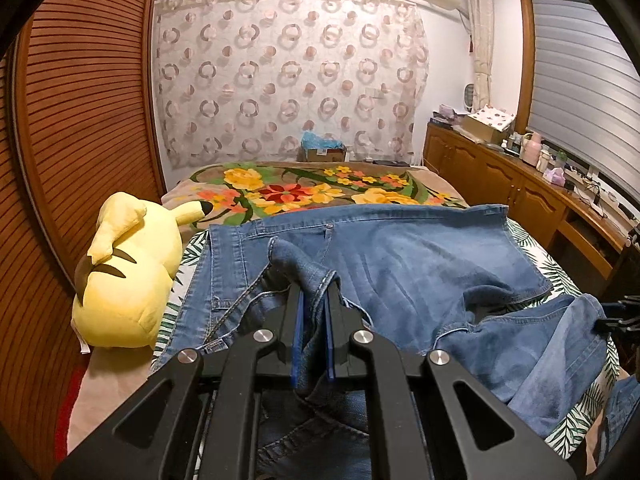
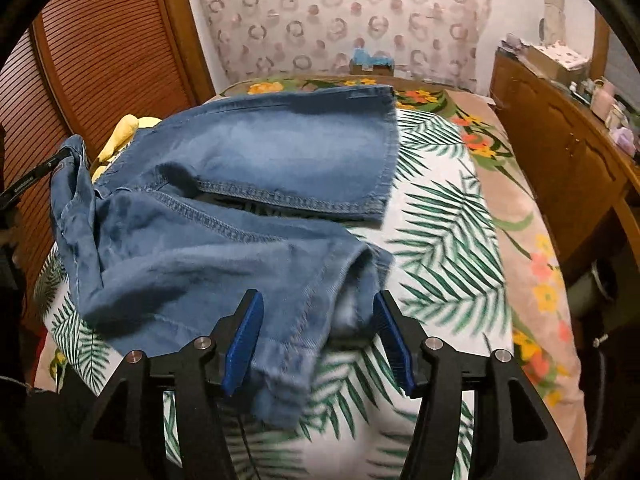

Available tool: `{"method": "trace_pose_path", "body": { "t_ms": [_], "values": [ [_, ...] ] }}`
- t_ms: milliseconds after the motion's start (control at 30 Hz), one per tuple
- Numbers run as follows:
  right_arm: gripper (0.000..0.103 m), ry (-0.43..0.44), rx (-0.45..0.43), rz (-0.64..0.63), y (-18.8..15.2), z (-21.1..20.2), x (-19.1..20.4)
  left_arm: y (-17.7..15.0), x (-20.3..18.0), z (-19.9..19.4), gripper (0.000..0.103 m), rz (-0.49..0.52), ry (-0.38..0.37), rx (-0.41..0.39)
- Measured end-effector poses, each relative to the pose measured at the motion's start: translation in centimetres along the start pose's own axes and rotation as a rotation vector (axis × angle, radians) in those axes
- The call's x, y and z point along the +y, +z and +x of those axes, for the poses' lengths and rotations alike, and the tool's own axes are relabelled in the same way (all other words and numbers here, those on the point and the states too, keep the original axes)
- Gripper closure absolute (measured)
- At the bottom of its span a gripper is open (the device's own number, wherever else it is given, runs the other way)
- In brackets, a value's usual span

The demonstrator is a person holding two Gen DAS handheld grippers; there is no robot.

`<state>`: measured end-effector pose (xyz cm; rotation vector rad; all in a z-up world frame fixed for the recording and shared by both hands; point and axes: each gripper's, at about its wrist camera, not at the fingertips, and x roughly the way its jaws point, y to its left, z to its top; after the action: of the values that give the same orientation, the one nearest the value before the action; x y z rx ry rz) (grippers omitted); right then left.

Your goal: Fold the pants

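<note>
The left gripper point(image 1: 314, 304) has its jaws clenched on a bunched fold of the blue denim pants point(image 1: 400, 268), the cloth pinched between the two blue pads and rising in a peak just past the fingertips. The right gripper point(image 2: 316, 320) stands released, its jaws spread wide. A hem end of one pant leg point(image 2: 280, 360) lies between the pads; the left pad touches or nearly touches the cloth, the right pad is clear of it.

The pants lie spread across the bed point(image 2: 440, 240), on a white sheet printed with green palm leaves. One leg runs toward the right gripper; the other lies flat behind it, its stitched hem facing right. The waistband reaches toward the floral blanket point(image 1: 320, 188) farther up the bed.

A yellow plush toy point(image 1: 124, 276) sits beside the pants on the left, against a slatted wooden door point(image 1: 80, 120). No writing can be read; a label on a cardboard box point(image 1: 322, 154) at the bed's far end is too small to make out.
</note>
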<state>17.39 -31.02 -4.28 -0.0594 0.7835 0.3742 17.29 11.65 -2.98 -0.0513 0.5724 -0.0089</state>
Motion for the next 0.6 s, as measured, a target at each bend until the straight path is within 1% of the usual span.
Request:
{"method": "trace_pose_path", "body": {
  "t_ms": [167,267,333,367,400,433,600],
  "values": [
    [0.044,0.024,0.012,0.036,-1.5,-1.0,-0.2,-0.3,-0.2,-0.3,0.093,-0.017,0.004,-0.010],
    [0.044,0.082,0.011,0.052,-1.8,-1.3,0.1,-0.1,0.0,-0.4,0.093,-0.015,0.006,-0.013],
    [0.044,0.090,0.006,0.047,-1.9,-1.5,0.4,0.1,0.1,-0.5,0.093,-0.017,0.008,-0.019],
    [0.047,0.097,0.006,0.045,-1.9,-1.6,0.4,0.1,0.2,-0.6,0.093,-0.021,0.010,-0.022],
    [0.054,0.108,0.011,0.038,-2.0,-1.6,0.3,0.2,0.4,-0.6,0.093,-0.027,0.011,-0.024],
    [0.056,0.113,0.017,0.031,-2.1,-1.5,0.3,0.4,0.7,-0.6,0.093,-0.035,0.011,-0.027],
    [0.086,0.116,0.032,-0.006,-2.0,-1.1,0.7,0.3,1.5,-0.4,0.093,-0.061,0.007,-0.042]
  ]
}}
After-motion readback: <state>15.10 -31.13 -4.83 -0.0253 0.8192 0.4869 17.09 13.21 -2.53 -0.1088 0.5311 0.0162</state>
